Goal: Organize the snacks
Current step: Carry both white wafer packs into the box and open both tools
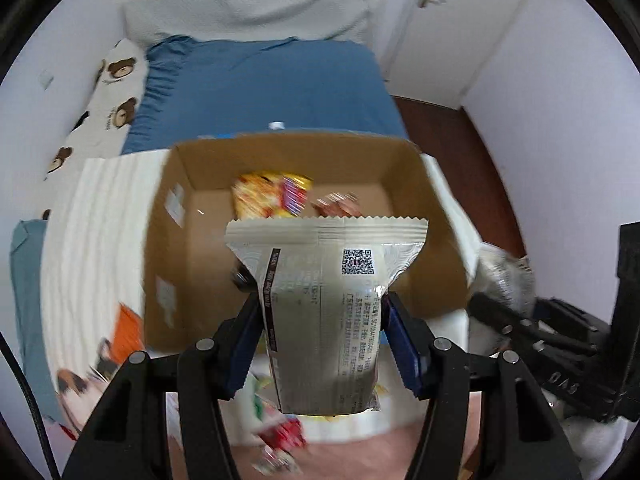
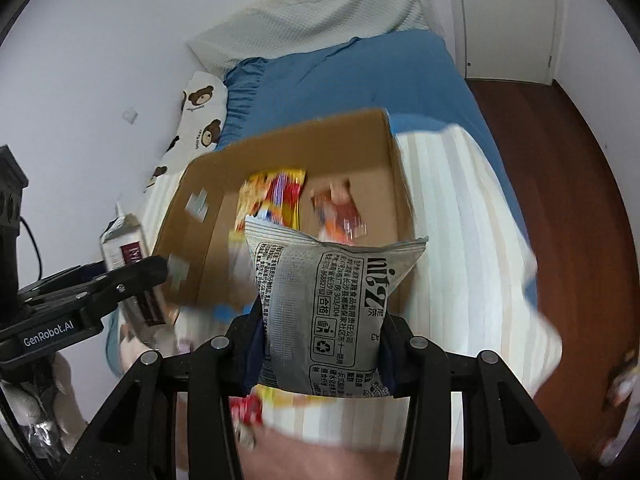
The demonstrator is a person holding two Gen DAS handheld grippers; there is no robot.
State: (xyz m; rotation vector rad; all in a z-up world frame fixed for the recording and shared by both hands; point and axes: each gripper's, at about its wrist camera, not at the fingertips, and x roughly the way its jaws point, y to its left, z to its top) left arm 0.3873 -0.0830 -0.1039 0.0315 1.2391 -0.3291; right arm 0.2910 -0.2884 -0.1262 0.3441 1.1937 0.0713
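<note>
In the left wrist view my left gripper (image 1: 322,312) is shut on a beige snack packet (image 1: 324,304) with a QR code, held upright above the open cardboard box (image 1: 168,240). The right wrist view shows my right gripper (image 2: 320,320) shut on a grey printed snack packet (image 2: 324,304), also raised before the cardboard box (image 2: 192,216). Inside the box lie a yellow-red packet (image 1: 268,196) and a small orange packet (image 1: 340,204). The right gripper with its grey packet (image 1: 508,280) appears at the right edge of the left view. The left gripper's fingers (image 2: 132,276) and beige packet (image 2: 124,248) show at the left of the right view.
The box stands on a white striped blanket (image 1: 96,232) over a bed with a blue sheet (image 1: 272,80). Loose snack packets (image 1: 280,436) lie on the blanket below the grippers. Bear-print bedding (image 1: 116,100) lines the wall side. A brown wooden floor (image 2: 560,168) and white door (image 2: 508,16) lie right.
</note>
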